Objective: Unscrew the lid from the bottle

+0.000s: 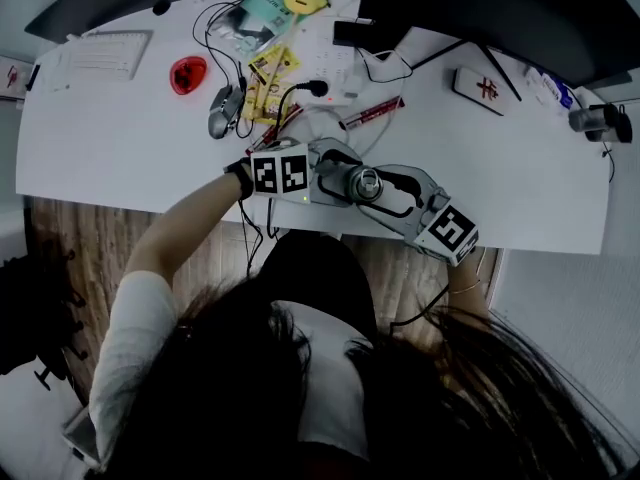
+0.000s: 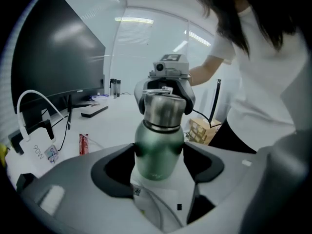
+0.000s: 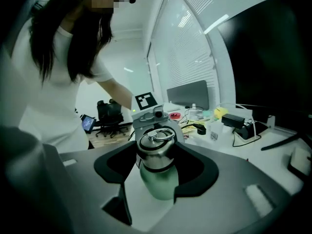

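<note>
A green bottle (image 2: 158, 150) with a steel lid (image 2: 163, 108) is upright at the white table's front edge (image 1: 200, 211); its base is hidden. In the head view only the lid top (image 1: 364, 182) with its ring shows. My left gripper (image 2: 159, 155) is shut on the green body, its dark pads (image 2: 119, 167) pressed to both sides. From the opposite side my right gripper (image 3: 157, 160) is shut on the steel lid (image 3: 156, 147), above the green body (image 3: 160, 182). In the head view the left gripper (image 1: 343, 178) and right gripper (image 1: 388, 192) meet around the bottle.
On the table behind the bottle lie a mouse (image 1: 222, 111), a red dish (image 1: 188, 73), yellow packets (image 1: 268, 78), a red marker (image 1: 372, 114), cables and a keyboard (image 1: 100, 53). A dark monitor (image 1: 500, 8) stands at the back right. The person's torso is close to the table edge.
</note>
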A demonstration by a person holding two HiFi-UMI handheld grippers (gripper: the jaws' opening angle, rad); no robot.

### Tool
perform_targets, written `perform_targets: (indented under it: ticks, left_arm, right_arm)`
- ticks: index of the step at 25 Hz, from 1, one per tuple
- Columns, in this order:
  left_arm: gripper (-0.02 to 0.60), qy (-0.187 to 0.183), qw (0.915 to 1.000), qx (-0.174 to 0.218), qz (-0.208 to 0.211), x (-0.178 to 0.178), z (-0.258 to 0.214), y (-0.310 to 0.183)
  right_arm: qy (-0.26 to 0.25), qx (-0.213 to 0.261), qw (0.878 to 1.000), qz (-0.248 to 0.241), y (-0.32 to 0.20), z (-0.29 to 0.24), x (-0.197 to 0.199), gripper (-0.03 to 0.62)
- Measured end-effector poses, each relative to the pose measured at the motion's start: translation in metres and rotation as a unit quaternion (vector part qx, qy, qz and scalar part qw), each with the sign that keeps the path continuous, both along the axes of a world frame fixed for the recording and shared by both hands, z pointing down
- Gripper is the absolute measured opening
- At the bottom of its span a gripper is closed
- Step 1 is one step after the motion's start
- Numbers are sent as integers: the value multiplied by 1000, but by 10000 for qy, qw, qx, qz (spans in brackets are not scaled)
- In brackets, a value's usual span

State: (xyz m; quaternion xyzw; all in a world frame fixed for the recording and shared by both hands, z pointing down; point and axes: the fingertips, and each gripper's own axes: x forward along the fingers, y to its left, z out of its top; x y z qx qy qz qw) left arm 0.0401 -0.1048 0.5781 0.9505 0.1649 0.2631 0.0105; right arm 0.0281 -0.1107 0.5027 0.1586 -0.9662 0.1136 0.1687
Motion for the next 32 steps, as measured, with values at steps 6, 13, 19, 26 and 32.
perform_targets:
  ticks: [6,13,19,26,32]
  left_arm:
    - [360,-231,9969,185,734,-2,2,1]
    - [360,-134,9985,106,511,-1,2,0]
    - [359,-3,9995,44,-320,0,2,2]
    - [359,88,9857,22,-1680,0,2,5]
    - [359,203,9677,-21,-2514,2,2,5]
  right_arm:
    - [317,-204,9921,-1193,3,5,-3,242]
    - [442,-160,9940,-983,2,4,-3,242]
    - [-96,-483,9951,858,0,3,10,245]
    - [-555,-415,9491,3072,2,-7,18,244]
    - [-450,-335,9193,3895,1,4,16,244]
